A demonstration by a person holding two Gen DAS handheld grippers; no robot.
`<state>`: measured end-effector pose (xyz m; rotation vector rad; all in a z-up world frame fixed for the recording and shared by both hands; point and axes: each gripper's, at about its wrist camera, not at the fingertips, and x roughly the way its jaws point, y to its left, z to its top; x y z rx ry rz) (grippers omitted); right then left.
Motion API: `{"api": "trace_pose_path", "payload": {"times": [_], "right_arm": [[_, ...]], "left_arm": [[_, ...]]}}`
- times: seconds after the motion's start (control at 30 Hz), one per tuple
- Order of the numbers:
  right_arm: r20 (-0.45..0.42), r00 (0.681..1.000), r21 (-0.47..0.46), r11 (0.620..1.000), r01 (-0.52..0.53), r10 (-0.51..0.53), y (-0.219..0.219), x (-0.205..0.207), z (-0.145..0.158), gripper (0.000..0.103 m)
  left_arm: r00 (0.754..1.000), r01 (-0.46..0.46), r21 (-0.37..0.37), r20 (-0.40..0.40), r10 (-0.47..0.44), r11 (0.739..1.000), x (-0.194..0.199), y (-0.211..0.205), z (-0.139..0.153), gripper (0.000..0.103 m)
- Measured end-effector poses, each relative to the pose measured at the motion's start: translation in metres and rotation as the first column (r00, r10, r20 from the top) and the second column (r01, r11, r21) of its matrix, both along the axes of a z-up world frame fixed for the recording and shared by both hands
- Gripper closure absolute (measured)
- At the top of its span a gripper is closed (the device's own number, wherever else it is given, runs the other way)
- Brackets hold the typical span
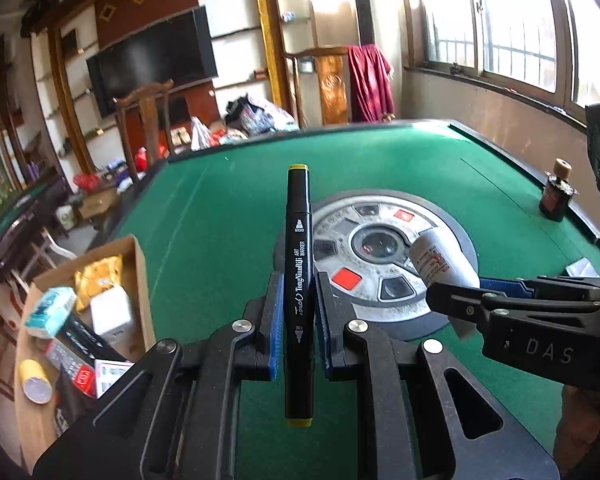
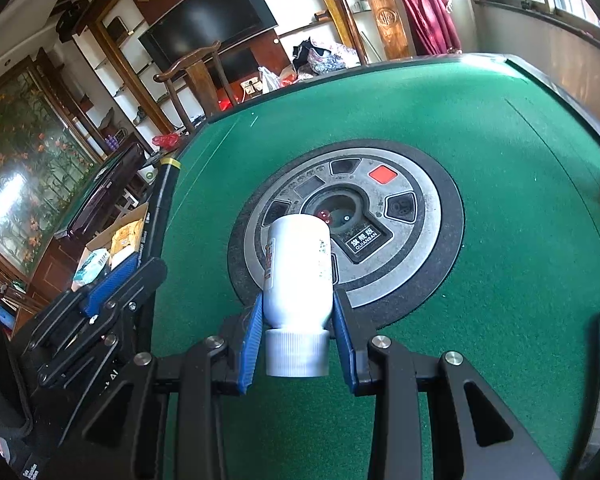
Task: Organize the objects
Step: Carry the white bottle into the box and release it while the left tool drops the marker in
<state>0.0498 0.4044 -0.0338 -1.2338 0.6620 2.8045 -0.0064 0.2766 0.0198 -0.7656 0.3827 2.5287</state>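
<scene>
Right now the biggest thing is the green felt game table point(image 1: 228, 216) with a round grey metal disc point(image 1: 384, 248) set in its middle. Just past the table's left edge sits an open brown cardboard box point(image 1: 142, 280). Inside the box are a yellow packet point(image 1: 96, 276), a white square box point(image 1: 112, 312), a teal and white carton point(image 1: 50, 312), a red and white pack point(image 1: 80, 376) and a yellow tube with a silver end point(image 1: 36, 380), all piled close together.

Next, the left gripper point(image 1: 298, 312) has its blue pads pressed tight on a long black art marker with yellow ends point(image 1: 299, 280). The marker stands upright between the pads, up above the felt, near the box.

Beside it, the right gripper point(image 2: 298, 320) pinches a white plastic bottle with a ribbed white cap point(image 2: 298, 272). The cap points back at the camera, and the bottle's bottom hangs over the grey disc.

Far off, near the table's right edge, stands a small dark bottle with a brown stopper point(image 1: 556, 196), alone and well apart from the rest.
</scene>
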Motion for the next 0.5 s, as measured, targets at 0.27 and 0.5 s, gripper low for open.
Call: {"api": "trace_pose_path", "payload": {"times": [0.27,0.5], "right_arm": [[-0.035,0.999,0.053,0.999,-0.006,0.008,-0.007,0.003,0.008,0.069],[-0.065,0.998,0.059,0.998,-0.008,0.012,-0.011,0.008,0.015,0.069]], "left_arm": [[0.993,-0.034,-0.002,-0.117,0.033,0.999,0.015,-0.005,0.010,0.089],[0.975,-0.069,0.006,-0.209,0.068,0.998,0.028,-0.015,0.018,0.089]]}}
